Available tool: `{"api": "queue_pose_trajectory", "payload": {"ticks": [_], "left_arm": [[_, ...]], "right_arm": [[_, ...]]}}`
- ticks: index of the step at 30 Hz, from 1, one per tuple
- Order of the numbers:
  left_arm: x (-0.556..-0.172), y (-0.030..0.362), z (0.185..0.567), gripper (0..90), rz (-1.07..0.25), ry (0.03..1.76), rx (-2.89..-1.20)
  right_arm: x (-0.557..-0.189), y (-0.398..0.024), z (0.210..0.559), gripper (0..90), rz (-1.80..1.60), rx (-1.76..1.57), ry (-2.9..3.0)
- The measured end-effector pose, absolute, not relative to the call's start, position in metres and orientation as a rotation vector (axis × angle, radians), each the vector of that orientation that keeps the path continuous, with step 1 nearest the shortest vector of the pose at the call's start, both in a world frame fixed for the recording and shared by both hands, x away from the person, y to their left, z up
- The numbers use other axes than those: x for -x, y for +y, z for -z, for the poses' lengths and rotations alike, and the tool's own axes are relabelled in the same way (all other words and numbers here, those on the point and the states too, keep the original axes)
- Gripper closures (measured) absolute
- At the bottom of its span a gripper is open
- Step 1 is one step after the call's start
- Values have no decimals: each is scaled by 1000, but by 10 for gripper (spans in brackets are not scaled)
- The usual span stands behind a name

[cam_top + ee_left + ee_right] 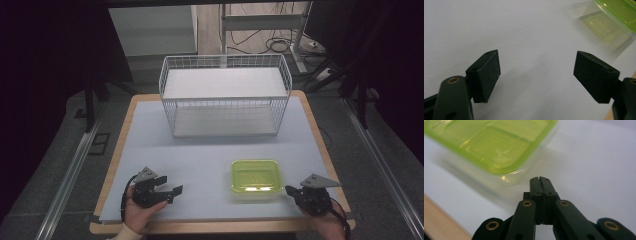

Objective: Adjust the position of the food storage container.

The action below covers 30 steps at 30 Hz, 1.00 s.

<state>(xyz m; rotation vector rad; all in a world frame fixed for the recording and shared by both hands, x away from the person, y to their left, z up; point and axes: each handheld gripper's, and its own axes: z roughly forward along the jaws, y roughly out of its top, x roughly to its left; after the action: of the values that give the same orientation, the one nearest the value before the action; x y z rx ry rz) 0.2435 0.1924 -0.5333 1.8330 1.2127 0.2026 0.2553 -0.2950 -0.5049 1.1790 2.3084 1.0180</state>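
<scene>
A clear container with a lime-green lid point(255, 177) sits on the table's front right part. My right gripper point(289, 190) rests just right of it, jaws shut with nothing between them, tips aimed at its right side. In the right gripper view the closed tips point(539, 179) stand close before the container point(491, 145), apart from it. My left gripper point(171, 188) lies at the front left, jaws open and empty, pointing right. In the left gripper view the two pads point(486, 72) spread wide over bare table, with the container point(614, 17) far off at the upper right.
A white wire basket point(225, 95) stands at the back middle of the pale blue table point(210, 150). The table's wooden edge point(220, 227) runs along the front. Cables and a stand's legs lie on the floor behind.
</scene>
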Motion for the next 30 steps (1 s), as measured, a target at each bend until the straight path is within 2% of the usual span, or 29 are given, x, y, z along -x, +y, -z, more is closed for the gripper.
{"api": "queue_pose_trajectory", "payload": {"ticks": [13, 30], "left_arm": [[-244, 190, 534, 210, -199, 1209, -1846], [-245, 189, 535, 210, -199, 1210, -1849]], "right_arm": [[-287, -297, 508, 900, -1036, -1184, 2306], [-287, -283, 511, 900, -1036, -1137, 2363]]}}
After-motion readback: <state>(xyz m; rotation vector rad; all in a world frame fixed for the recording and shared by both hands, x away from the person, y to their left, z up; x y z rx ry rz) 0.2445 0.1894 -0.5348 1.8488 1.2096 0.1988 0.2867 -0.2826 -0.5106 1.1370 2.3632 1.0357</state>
